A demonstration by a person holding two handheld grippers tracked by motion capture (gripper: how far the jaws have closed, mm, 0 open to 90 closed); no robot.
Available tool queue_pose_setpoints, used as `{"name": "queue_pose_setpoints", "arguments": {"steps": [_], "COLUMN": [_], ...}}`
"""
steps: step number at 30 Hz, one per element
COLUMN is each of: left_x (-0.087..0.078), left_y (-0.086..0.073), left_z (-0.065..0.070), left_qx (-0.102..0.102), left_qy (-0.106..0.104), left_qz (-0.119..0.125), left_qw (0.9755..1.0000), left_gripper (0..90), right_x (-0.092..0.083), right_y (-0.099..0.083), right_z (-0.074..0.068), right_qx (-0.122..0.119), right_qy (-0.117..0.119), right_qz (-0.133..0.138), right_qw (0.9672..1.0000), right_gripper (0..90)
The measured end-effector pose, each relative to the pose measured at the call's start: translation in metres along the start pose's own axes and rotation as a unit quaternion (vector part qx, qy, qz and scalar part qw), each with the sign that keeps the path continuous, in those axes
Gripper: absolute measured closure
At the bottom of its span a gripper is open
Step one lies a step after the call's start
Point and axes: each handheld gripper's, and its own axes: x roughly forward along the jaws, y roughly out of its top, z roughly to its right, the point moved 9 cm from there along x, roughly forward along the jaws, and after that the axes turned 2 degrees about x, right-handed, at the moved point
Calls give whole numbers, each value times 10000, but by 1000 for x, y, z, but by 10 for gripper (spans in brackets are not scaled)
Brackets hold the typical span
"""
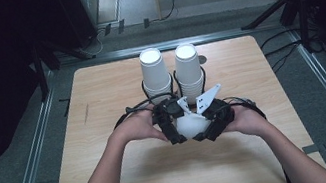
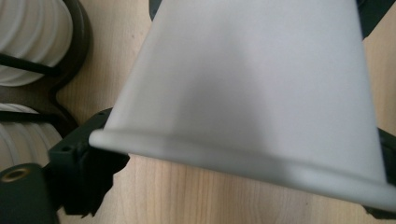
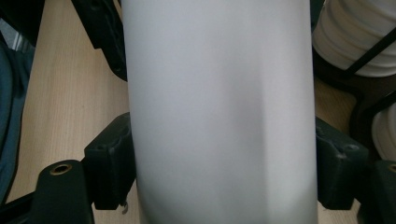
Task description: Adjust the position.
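A white paper cup (image 1: 191, 124) lies on its side just above the wooden table (image 1: 101, 97), between both grippers. My right gripper (image 1: 217, 120) is shut on the cup's body (image 3: 219, 112), one black jaw pressing on each side of it; the right gripper (image 3: 224, 156) holds it mid-wall. My left gripper (image 1: 170, 122) stands with its jaws wide at the cup's rolled rim (image 2: 233, 156). The rim looks round and unsquashed, and the left gripper (image 2: 233, 140) does not press it. A hand wraps each gripper.
Two tall stacks of white cups (image 1: 154, 70) (image 1: 187, 67) stand upside down in black wire holders just behind the grippers, also close by as stacked rims (image 2: 32, 42) (image 3: 355, 37). Cables trail beside the hands. Metal rails border the table.
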Motion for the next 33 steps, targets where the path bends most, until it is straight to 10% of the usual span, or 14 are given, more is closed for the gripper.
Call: {"name": "queue_pose_setpoints", "arguments": {"steps": [19, 33], "left_x": [-15, -25], "left_y": [1, 2], "left_z": [-1, -3], "left_qx": [-336, -667], "left_qy": [-142, -274], "left_qz": [1121, 1962], "left_qw": [9930, 9779], "left_gripper": [12, 15], "right_x": [-24, -34], "right_y": [6, 11], "right_z": [5, 4], "right_qx": [89, 133], "right_qy": [-67, -35], "right_qz": [562, 866], "right_qw": [9984, 9962], "right_gripper": [214, 213]}}
